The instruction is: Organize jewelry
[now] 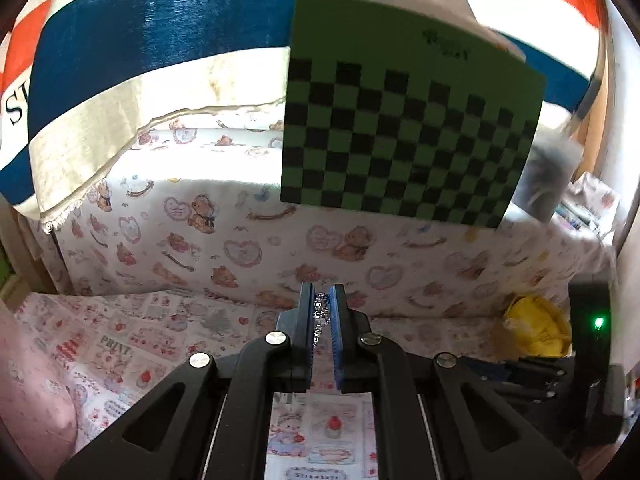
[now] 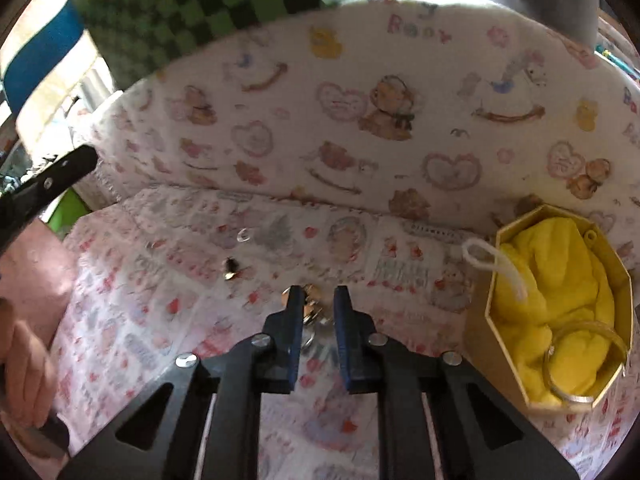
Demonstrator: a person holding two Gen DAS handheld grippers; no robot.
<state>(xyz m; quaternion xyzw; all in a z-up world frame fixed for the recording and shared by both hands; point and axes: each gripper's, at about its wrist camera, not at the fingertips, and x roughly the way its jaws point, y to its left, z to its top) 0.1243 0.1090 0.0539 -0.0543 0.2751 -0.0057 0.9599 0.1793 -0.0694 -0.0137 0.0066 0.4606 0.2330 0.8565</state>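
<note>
Printed cloth point(image 2: 132, 320) under parted right fingers point(image 2: 296, 320); left fingers point(image 1: 306, 320) around sparkly silver chain point(image 1: 321, 318).

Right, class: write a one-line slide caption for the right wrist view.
Open right gripper hovers over small gold jewelry on the printed cloth, beside a yellow-lined gold box.

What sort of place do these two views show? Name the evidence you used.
Probably a home, perhaps a bedroom or child's room: a teddy-bear print cushion backs a surface under a strawberry-print cloth, with a gold box lined in yellow fabric and small jewelry pieces lying loose.
</note>
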